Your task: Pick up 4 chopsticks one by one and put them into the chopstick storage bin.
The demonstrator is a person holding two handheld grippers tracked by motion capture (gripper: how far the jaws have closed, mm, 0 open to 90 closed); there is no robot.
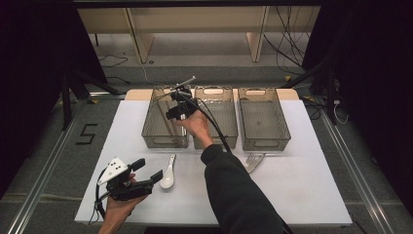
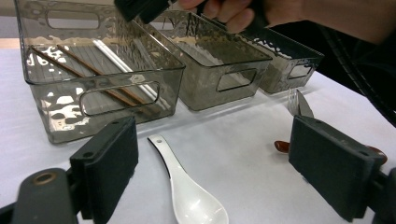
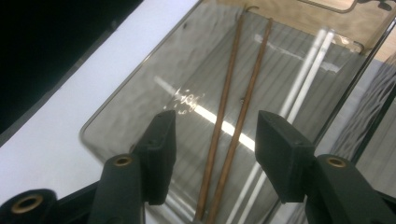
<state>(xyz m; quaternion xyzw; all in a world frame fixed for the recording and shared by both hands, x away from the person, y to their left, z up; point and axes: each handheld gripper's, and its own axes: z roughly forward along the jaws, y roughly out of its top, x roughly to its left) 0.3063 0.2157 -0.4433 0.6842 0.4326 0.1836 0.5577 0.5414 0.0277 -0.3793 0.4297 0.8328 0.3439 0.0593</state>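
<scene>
Three clear grey bins stand in a row; the left bin (image 1: 164, 142) holds two brown chopsticks (image 3: 223, 107) and a white pair (image 3: 306, 74). My right gripper (image 3: 215, 144) hovers over this bin (image 3: 130, 88), open, with nothing between its pads; the brown chopsticks lie on the bin floor below the gap. From the high view it (image 1: 178, 105) hangs above the bin's right side. My left gripper (image 1: 148, 170) is held open near the front left, empty. A white spoon (image 2: 191, 198) lies on the table just ahead of its jaws.
The middle bin (image 1: 226, 112) and right bin (image 1: 265, 144) look empty. A metal fork (image 1: 254, 162) lies in front of the right bin, beside my right forearm. A small reddish-brown utensil (image 2: 280, 147) lies near the fork (image 2: 296, 102). The white table's edges drop off all round.
</scene>
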